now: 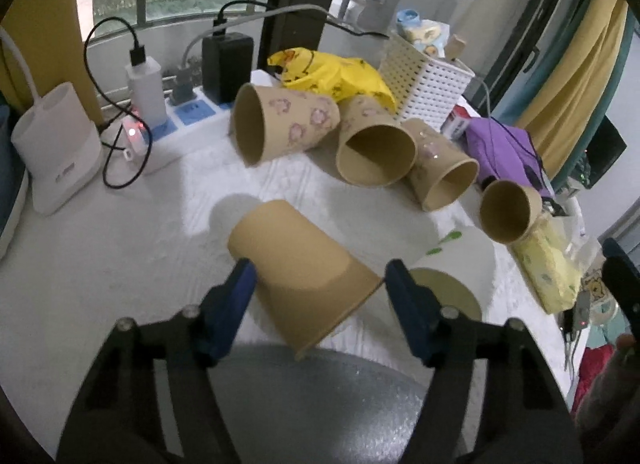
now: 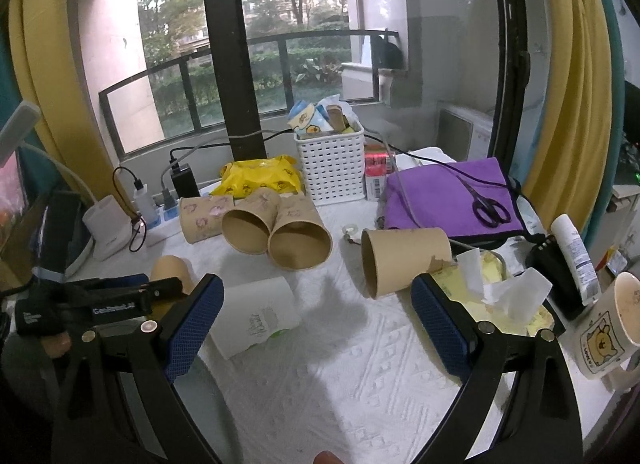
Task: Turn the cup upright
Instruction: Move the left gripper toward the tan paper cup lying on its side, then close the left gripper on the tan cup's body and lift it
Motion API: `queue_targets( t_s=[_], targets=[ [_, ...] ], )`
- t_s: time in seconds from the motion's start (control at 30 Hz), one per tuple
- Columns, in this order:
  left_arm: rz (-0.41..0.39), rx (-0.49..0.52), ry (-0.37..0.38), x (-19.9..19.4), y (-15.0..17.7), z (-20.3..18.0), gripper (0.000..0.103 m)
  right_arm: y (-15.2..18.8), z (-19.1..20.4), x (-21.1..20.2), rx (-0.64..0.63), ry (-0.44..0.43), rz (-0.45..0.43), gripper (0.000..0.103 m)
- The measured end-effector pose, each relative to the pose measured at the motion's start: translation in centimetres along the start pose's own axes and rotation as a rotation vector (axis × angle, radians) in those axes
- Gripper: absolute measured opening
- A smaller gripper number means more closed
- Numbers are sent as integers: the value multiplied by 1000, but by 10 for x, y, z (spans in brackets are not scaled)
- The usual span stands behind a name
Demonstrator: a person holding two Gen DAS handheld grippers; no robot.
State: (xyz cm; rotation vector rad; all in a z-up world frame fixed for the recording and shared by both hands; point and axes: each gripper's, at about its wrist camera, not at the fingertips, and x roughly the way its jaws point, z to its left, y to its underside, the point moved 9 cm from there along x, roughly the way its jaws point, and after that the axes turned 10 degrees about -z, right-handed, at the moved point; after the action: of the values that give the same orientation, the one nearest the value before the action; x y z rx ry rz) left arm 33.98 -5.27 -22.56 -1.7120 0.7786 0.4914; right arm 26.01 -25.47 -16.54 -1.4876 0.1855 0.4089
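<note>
While the plain tan paper cup (image 1: 304,272) sits between my left gripper's (image 1: 318,284) blue pads (image 1: 232,304), it is tilted bottom-up, its closed base toward the table's far side and its open rim dipping toward me. Both pads press its sides, so I read the left fingers as clenched on that cup, which is held just above the white tablecloth (image 1: 120,264). Beside it on the right lies a white paper cup (image 1: 456,264) on its side. Beyond them, three flower-printed cups (image 1: 288,123) lie tipped over in a row, mouths toward me, and another plain brown cup (image 1: 510,209) rests against a yellow tissue pack (image 1: 548,268). My right gripper (image 2: 318,322) hangs over the cloth with its fingers spread wide, grasping nothing. Farther back stand a white perforated basket (image 2: 332,167), a yellow bag (image 2: 260,177) and a purple cloth (image 2: 444,195) with scissors (image 2: 486,203) lying on it.
</note>
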Motion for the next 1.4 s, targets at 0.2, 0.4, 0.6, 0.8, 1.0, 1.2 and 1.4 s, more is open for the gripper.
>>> queue_targets(
  t_s=[0.2, 0.4, 0.6, 0.8, 1.0, 1.2, 1.4],
  targets=[
    [11, 17, 9, -22, 2, 8, 45, -1, -1, 2, 1, -2, -2, 97],
    [44, 31, -28, -10, 2, 19, 45, -1, 4, 2, 5, -19, -6, 97],
    [24, -13, -8, -13, -5, 9, 74, -1, -3, -1, 14, -10, -10, 97],
    [-8, -100, 6, -31, -16, 7, 94, -1, -3, -1, 15, -16, -14, 97],
    [53, -209, -76, 16, -24, 19, 94, -3, 3, -1, 7, -41, -18, 97],
    [158, -236, -66, 45, 5, 19, 93, -6, -9, 2, 8, -25, -22, 97],
    [95, -126, -66, 40, 3, 17, 77, 0, -10, 9, 6, -30, 1, 97]
  ],
)
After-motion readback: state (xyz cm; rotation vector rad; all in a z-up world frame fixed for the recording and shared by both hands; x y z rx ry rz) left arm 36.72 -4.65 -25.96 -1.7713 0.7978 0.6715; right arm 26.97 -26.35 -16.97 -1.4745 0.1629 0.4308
